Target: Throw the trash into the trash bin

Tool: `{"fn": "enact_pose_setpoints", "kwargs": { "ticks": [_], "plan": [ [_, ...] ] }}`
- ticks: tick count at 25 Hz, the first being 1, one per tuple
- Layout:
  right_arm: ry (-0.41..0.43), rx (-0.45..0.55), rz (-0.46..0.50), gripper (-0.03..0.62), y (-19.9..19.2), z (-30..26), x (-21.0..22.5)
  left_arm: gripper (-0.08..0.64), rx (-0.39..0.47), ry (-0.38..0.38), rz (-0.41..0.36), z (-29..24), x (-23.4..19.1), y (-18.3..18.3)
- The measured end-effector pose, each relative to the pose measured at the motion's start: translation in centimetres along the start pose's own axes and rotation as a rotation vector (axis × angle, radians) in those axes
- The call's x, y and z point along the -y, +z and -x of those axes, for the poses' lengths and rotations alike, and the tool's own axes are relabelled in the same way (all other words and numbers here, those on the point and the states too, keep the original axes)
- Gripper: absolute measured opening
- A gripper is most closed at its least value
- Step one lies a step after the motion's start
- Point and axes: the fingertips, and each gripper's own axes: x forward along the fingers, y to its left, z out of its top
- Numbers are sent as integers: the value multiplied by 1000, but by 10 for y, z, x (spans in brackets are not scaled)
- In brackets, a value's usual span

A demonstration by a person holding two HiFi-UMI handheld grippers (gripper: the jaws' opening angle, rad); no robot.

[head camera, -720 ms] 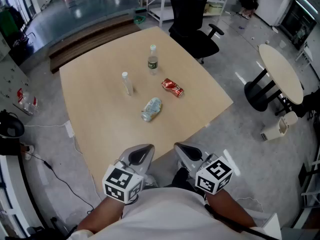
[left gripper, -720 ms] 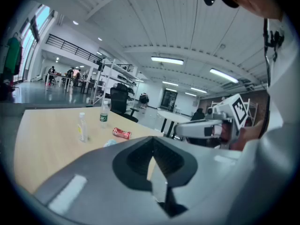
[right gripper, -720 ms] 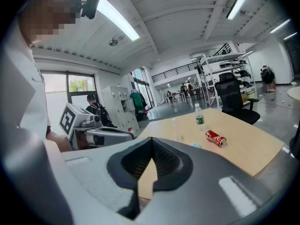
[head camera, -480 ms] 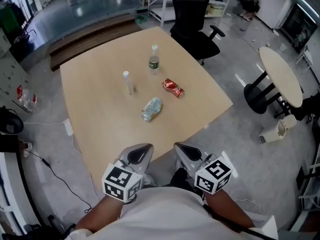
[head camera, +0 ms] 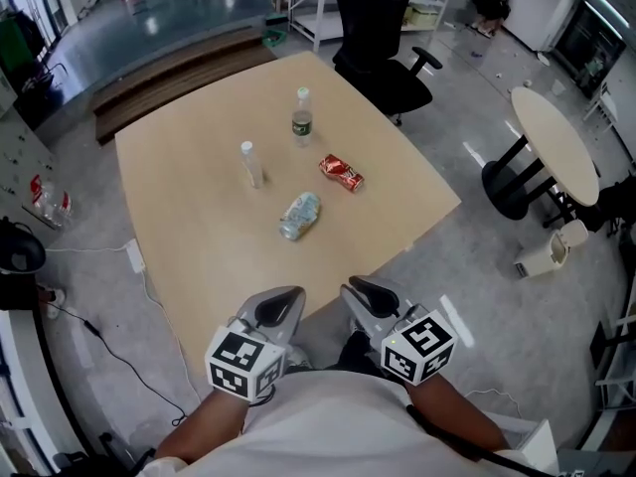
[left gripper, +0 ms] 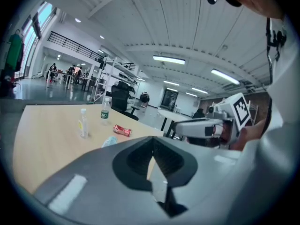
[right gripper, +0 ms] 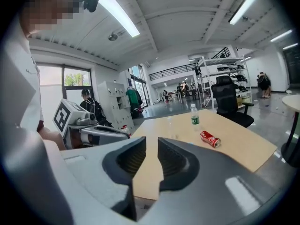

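- Red can (head camera: 342,173), crushed pale can (head camera: 300,216), green-label bottle (head camera: 302,119) and small clear bottle (head camera: 250,164) sit mid-table (head camera: 179,217), well ahead of both grippers.
- Left gripper (head camera: 278,308) at near edge, tilted slightly down, jaws pressed together, empty.
- Right gripper (head camera: 366,291) just beside it, jaws narrowly apart, empty.
- Office chair (head camera: 383,38) beyond far edge.

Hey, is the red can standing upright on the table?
No, the red can lies crushed on its side on the table.

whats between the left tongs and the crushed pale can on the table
Nothing but bare tabletop separates the left tongs from the crushed pale can; the head view shows it.
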Motion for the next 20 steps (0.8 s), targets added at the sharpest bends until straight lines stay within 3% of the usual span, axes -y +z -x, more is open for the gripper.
{"fn": "enact_pose_setpoints", "kwargs": {
  "ticks": [8, 20],
  "plan": [
    [-29, -56, 168, 84, -6, 0, 5, 8, -22, -33, 17, -19, 3, -5],
    [-40, -149, 328, 83, -3, -47, 75, 8, -75, 15, 81, -58, -22, -12]
  ]
}}
